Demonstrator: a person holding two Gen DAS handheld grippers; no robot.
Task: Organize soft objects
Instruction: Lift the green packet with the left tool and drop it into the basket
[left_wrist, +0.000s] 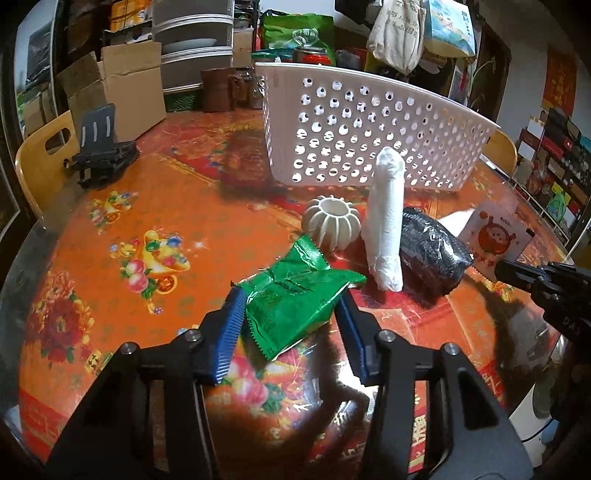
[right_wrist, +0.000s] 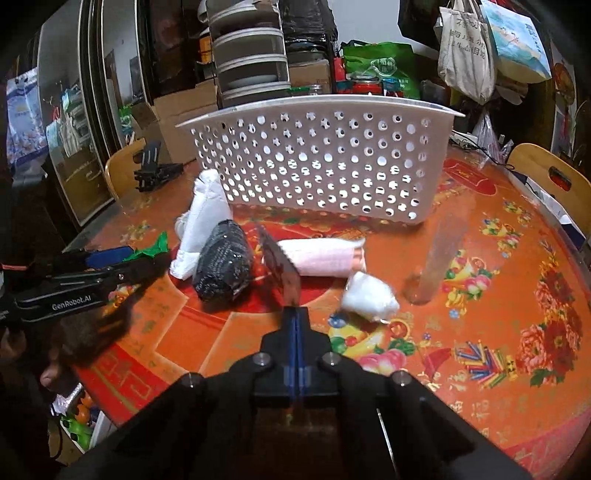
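Note:
My left gripper (left_wrist: 291, 317) holds a green foil packet (left_wrist: 295, 295) between its blue pads just above the table. Beyond it lie a white rolled cloth (left_wrist: 386, 218), a black wrapped roll (left_wrist: 432, 251) and a ribbed white ball-shaped holder (left_wrist: 330, 223). The white perforated basket (left_wrist: 369, 125) stands behind them. My right gripper (right_wrist: 293, 314) is shut on a thin flat packet (right_wrist: 279, 262), seen edge-on, held over the table. In the right wrist view a pink rolled towel (right_wrist: 321, 256), a small white bundle (right_wrist: 369, 293), the black roll (right_wrist: 223, 266) and the white cloth (right_wrist: 203, 218) lie before the basket (right_wrist: 317, 158).
A black phone stand (left_wrist: 98, 147) and a cardboard box (left_wrist: 118, 85) sit at the far left of the round table. A clear glass (right_wrist: 436, 258) stands right of the white bundle. Wooden chair backs (right_wrist: 550, 177) ring the table edge.

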